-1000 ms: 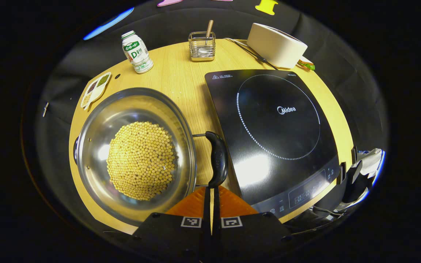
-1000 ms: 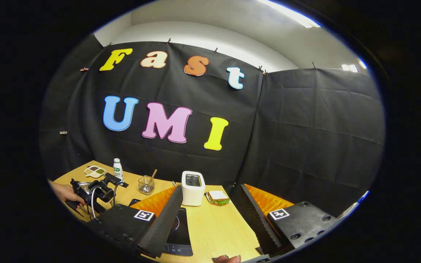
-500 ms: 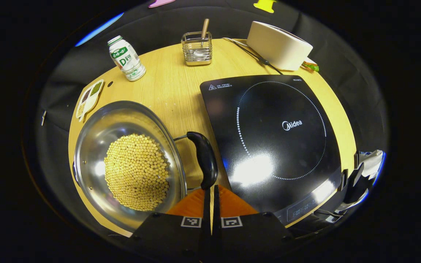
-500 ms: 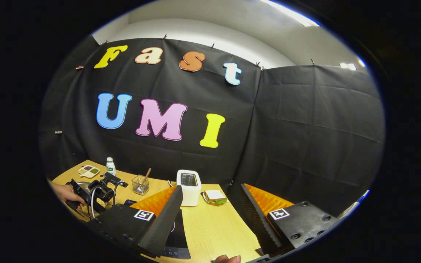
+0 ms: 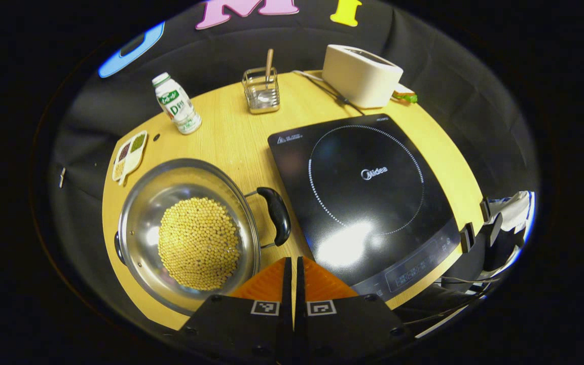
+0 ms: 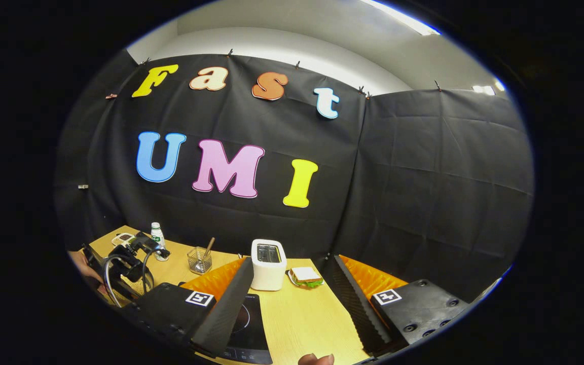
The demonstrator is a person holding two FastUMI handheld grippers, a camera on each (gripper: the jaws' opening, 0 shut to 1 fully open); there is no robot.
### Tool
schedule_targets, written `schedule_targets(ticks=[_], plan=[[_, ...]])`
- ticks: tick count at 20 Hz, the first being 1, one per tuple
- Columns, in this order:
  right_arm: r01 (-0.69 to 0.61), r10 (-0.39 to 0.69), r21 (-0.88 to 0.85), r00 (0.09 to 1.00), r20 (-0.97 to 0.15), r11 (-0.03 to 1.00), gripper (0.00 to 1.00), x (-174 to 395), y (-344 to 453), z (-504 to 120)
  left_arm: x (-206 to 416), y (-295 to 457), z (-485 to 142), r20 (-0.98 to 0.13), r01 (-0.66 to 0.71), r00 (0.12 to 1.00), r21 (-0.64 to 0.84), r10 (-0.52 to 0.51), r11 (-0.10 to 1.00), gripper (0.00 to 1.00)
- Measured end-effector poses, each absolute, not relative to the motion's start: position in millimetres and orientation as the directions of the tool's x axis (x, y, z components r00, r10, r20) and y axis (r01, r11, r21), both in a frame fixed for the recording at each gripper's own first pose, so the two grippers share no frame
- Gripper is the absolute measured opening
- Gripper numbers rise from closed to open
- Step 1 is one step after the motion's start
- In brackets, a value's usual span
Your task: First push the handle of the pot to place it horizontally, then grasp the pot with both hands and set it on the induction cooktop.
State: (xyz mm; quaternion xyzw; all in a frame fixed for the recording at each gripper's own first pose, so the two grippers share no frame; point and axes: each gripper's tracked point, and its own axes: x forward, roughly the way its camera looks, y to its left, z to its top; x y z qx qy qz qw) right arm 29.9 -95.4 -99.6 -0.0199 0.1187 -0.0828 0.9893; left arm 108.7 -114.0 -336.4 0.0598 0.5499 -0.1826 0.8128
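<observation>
**Pot beside the cooktop, left tongs closed above its handle**

In the left gripper view, the left gripper [image 5: 293, 261] sits at 6 o'clock with its two fingers pressed together, nothing between them, tips just short of the black pot handle [image 5: 277, 215]. The stainless steel pot [image 5: 135, 238] lies at about 8 o'clock on the round wooden table [image 5: 231, 132], its bottom covered by a mound of yellow soybeans [image 5: 198, 242]. The handle juts from the pot's rim toward 3 o'clock on two wire arms, lying roughly level and clear of the gripper tips. A smaller dark grip shows on the pot's opposite rim at 9 o'clock.

The black induction cooktop [image 5: 368, 203] fills the table from centre toward 4 o'clock, just beside the handle, its surface bare. Toward 12 o'clock stand a wire holder with a wooden-handled utensil [image 5: 261, 91], a white toaster [image 5: 361, 75] at 1 o'clock with a sandwich [image 5: 404, 95] next to it, a small white drink bottle [image 5: 176, 104] at 11 o'clock, and a divided condiment dish [image 5: 130, 155] at 10 o'clock.

In the right gripper view, the right gripper [image 6: 287, 299] is held level, well above the table, fingers spread wide and empty. Between them stand the toaster [image 6: 267, 263] and sandwich [image 6: 306, 276]. At 8 o'clock the left gripper [image 6: 124, 261] is seen farther off, gripped by a hand [image 6: 85, 267].
</observation>
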Motion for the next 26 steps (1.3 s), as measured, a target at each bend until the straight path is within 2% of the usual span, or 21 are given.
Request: schedule_targets(ticks=[2, 5, 6, 7, 8, 9, 10, 17, 22, 26], plan=[[0.148, -0.155, -0.045, 0.958, -0.243, 0.988, 0.98, 30, -88, -104, 108, -109, -322, -0.893, 0.362, 0.371, -0.114, -0.255, 0.925, 0.14], [0.134, -0.133, -0.014, 0.960, -0.246, 0.991, 0.98, 28, -73, -103, 105, -96, -301, -0.848, 0.348, 0.442, -0.138, -0.292, 0.927, 0.50], [0.127, -0.127, -0.015, 0.960, -0.249, 0.992, 0.98, 28, -66, -103, 102, -91, -296, -0.834, 0.344, 0.459, -0.149, -0.304, 0.927, 0.57], [0.116, -0.116, -0.016, 0.961, -0.252, 0.993, 0.98, 26, -59, -105, 98, -83, -291, -0.822, 0.339, 0.478, -0.152, -0.309, 0.929, 0.71], [0.103, -0.103, -0.015, 0.962, -0.254, 0.995, 0.98, 26, -51, -106, 97, -71, -287, -0.810, 0.330, 0.504, -0.141, -0.300, 0.933, 0.81], [0.085, -0.085, -0.010, 0.963, -0.257, 0.996, 0.98, 25, -41, -106, 97, -58, -286, -0.799, 0.318, 0.531, -0.121, -0.282, 0.940, 0.96], [0.065, -0.065, -0.007, 0.963, -0.261, 0.998, 0.98, 27, -31, -108, 93, -44, -280, -0.789, 0.301, 0.555, -0.103, -0.262, 0.948, 0.99], [-0.082, 0.088, 0.032, 0.954, -0.285, 0.996, 0.98, 41, 42, -130, 76, 49, -268, -0.729, 0.177, 0.665, -0.056, -0.162, 0.983, 0.97], [-0.144, 0.189, 0.144, 0.906, -0.379, 0.979, 0.98, 56, 93, -169, 77, 102, -269, -0.684, 0.127, 0.717, -0.061, -0.134, 0.990, 0.97], [-0.160, 0.249, 0.218, 0.841, -0.480, 0.963, 0.98, 64, 133, -214, 85, 141, -294, -0.696, 0.070, 0.711, -0.064, -0.095, 0.995, 0.97]])
